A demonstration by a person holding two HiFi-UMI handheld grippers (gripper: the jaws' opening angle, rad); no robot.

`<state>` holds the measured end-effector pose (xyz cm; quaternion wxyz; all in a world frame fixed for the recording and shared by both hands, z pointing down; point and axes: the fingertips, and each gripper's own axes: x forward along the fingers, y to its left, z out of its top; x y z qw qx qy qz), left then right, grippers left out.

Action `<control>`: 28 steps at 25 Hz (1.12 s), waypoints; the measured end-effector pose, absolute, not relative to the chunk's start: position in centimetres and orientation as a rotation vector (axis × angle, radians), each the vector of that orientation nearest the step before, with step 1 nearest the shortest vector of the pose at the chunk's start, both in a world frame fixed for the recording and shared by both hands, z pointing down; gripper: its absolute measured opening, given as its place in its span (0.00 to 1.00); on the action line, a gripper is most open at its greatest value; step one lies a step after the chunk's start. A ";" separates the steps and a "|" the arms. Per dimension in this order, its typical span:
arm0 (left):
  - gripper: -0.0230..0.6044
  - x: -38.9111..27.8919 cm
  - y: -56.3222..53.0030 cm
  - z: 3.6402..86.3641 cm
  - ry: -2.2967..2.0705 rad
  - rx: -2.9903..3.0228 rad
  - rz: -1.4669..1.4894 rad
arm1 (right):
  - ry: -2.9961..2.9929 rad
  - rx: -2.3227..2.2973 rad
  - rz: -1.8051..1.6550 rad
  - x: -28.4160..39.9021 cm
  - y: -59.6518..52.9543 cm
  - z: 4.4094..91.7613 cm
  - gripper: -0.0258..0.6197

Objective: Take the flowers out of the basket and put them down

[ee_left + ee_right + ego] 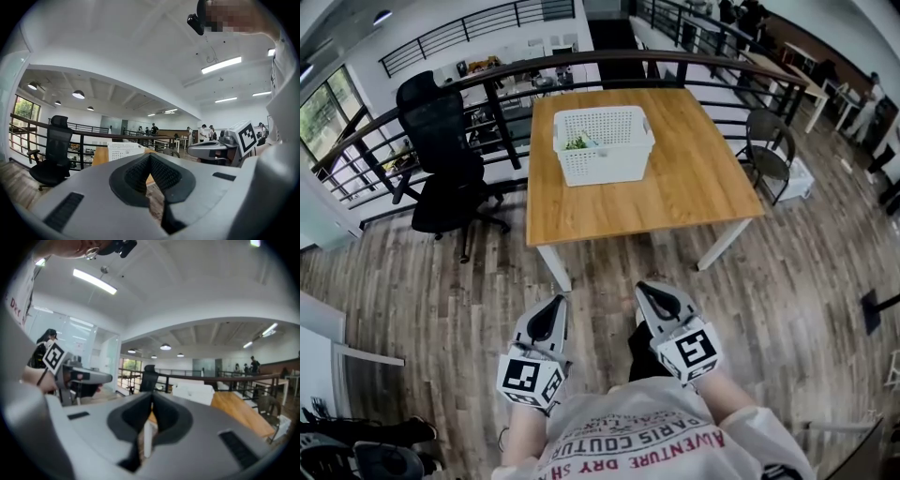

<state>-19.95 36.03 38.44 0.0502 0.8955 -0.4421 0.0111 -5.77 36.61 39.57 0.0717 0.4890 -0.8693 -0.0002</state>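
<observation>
Head view: flowers (577,142) lie inside the basket (603,159), toward its left side. The left gripper (553,302) and right gripper (647,289) hang well short of the basket.
Left gripper view: jaws closed, empty, basket far ahead.
Right gripper view: jaws closed, empty, basket ahead.

Bright, even light falls from long white ceiling strip lights (221,64) and tall glass windows (323,117). Fisheye bending darkens edges; near foregrounds blur.
</observation>
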 end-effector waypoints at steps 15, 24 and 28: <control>0.05 -16.6 15.2 40.1 -1.507 2.566 -0.045 | -2.631 1.300 0.127 -1.3 14.1 42.3 0.09; 0.05 -13.5 1.6 39.4 -1.635 2.532 -0.003 | -2.718 1.183 0.158 2.4 -0.5 42.0 0.09; 0.05 -13.8 -2.5 40.2 -1.654 2.501 0.016 | -2.750 1.082 0.183 1.9 -5.4 41.8 0.09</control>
